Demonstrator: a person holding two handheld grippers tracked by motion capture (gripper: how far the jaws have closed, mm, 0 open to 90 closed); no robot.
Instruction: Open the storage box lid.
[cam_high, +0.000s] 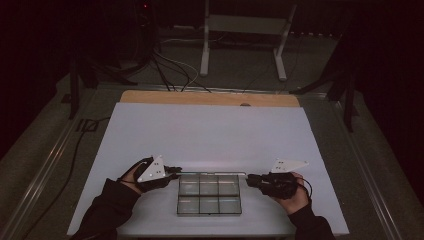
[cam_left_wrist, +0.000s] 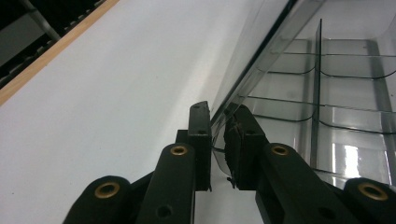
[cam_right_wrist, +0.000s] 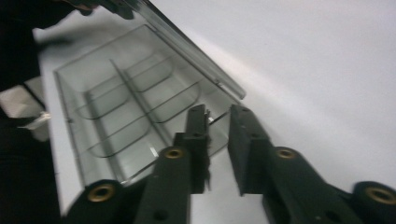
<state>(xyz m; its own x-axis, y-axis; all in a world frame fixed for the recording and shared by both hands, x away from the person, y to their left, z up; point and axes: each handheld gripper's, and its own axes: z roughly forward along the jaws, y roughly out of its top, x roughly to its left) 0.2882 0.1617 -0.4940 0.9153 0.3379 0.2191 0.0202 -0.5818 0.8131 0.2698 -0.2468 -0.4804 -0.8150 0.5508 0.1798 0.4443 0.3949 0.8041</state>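
A white sheet (cam_high: 210, 135) covers the counter, and a strip of bare wooden counter (cam_high: 210, 98) shows along its 12 o'clock edge. Beyond that, at 12 o'clock, a white metal stand (cam_high: 243, 30) sits on the dark floor. Black cables (cam_high: 167, 67) lie on the floor toward 11 o'clock, running back into the dark.
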